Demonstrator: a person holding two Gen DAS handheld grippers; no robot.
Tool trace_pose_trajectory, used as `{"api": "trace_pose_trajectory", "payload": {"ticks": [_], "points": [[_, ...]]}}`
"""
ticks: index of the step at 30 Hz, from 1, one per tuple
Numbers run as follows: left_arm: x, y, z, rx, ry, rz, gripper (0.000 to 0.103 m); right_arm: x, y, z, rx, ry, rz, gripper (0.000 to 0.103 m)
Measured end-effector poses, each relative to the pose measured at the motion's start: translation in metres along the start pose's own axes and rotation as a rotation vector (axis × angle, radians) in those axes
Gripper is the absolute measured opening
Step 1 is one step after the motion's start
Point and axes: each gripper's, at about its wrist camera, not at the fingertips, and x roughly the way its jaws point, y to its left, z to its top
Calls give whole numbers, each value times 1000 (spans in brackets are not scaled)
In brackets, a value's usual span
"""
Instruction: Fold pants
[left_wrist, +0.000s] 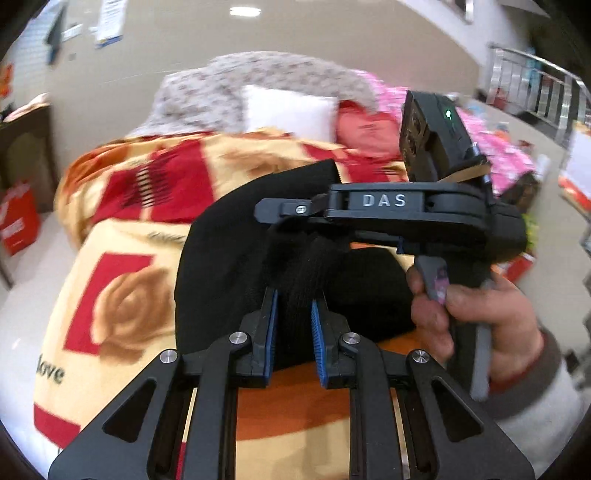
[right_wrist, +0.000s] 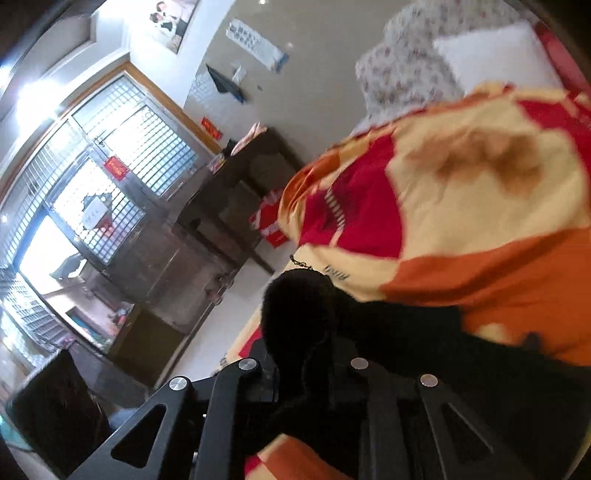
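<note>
The black pants (left_wrist: 229, 236) lie on a bed covered by a red, cream and orange rose blanket (left_wrist: 122, 302). My left gripper (left_wrist: 293, 314) is shut on a bunched fold of the pants between its blue pads. My right gripper (left_wrist: 273, 212) shows in the left wrist view, held by a hand, its fingers pinching the pants just above my left gripper. In the right wrist view the pants (right_wrist: 406, 332) are bunched over my right gripper (right_wrist: 303, 354), and its fingertips are hidden by the cloth.
A white pillow (left_wrist: 288, 110), a grey patterned quilt (left_wrist: 221, 85) and pink bedding (left_wrist: 491, 147) lie at the bed's far end. A dark wooden cabinet (right_wrist: 236, 192) and red bag (right_wrist: 269, 221) stand beside the bed; a barred metal door (right_wrist: 110, 192) is beyond.
</note>
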Motion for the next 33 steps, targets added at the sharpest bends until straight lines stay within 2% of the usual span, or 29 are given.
{"api": "trace_pose_trajectory", "payload": {"ticks": [2, 3, 6, 11, 13, 15, 16, 19, 21, 22, 24, 27, 29, 33], "points": [[-6, -5, 3, 20, -2, -43, 20, -29, -8, -3, -7, -21, -38, 15], [-9, -7, 3, 39, -7, -39, 20, -38, -12, -5, -11, -30, -66, 15], [-8, -6, 5, 66, -10, 9, 20, -64, -31, -17, -2, -25, -166, 15], [26, 11, 7, 3, 61, 72, 20, -75, -79, -36, 61, -5, -357, 17], [43, 14, 7, -9, 96, 87, 20, -76, -89, -35, 81, 4, -382, 17], [55, 12, 6, -15, 124, 93, 20, -82, -86, -35, 73, 10, -403, 25], [63, 11, 7, -14, 142, 107, 20, -88, -84, -34, 71, 0, -450, 37], [75, 10, 13, -22, 150, 107, 20, -112, -72, -26, 50, -76, -563, 39], [83, 6, 19, -11, 149, 118, 20, -123, -62, -23, 35, -114, -517, 39], [87, 5, 21, -5, 150, 125, 20, -122, -54, -23, 18, -113, -467, 39], [98, 1, 24, 6, 165, 133, 20, -112, -42, -24, -29, -77, -434, 39], [119, -1, 26, 8, 209, 151, 20, -80, -45, -27, -82, 18, -484, 39], [129, -2, 27, 19, 207, 168, 20, -63, -55, -29, -78, 65, -529, 39], [140, -4, 30, 30, 193, 196, 20, -48, -78, -19, -87, 59, -599, 39]]}}
